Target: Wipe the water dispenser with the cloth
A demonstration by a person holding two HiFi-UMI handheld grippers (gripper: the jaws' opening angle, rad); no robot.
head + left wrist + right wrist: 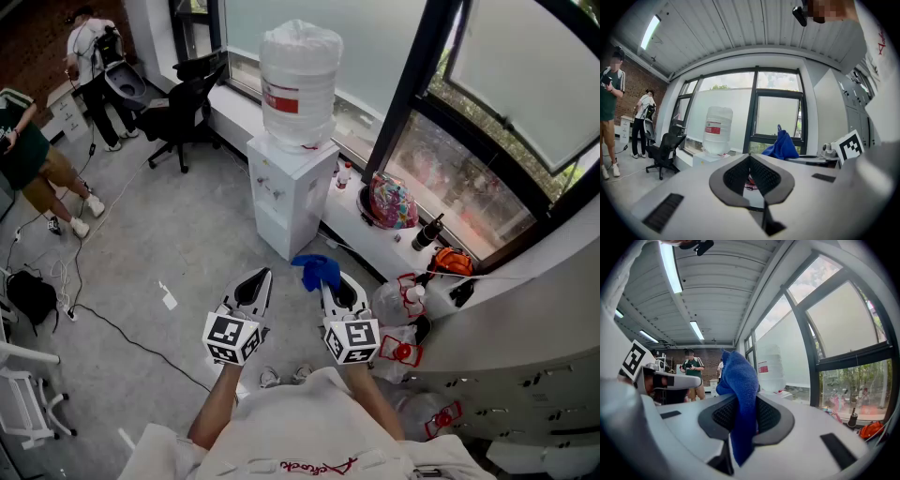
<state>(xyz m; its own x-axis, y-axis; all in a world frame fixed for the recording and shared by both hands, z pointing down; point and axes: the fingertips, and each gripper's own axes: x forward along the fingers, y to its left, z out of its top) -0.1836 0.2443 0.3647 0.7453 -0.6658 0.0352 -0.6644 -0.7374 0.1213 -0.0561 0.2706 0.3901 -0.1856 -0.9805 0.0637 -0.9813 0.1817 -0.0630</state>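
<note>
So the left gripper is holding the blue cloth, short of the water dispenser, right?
No: the right gripper holds the blue cloth, short of the water dispenser; the left gripper has its jaws together on nothing. The right gripper view shows it.

The cloth (pixel 743 390) looks fuzzy, the water dispenser (pixel 286 202) smooth, its bottle (pixel 300 80) translucent plastic.
</note>
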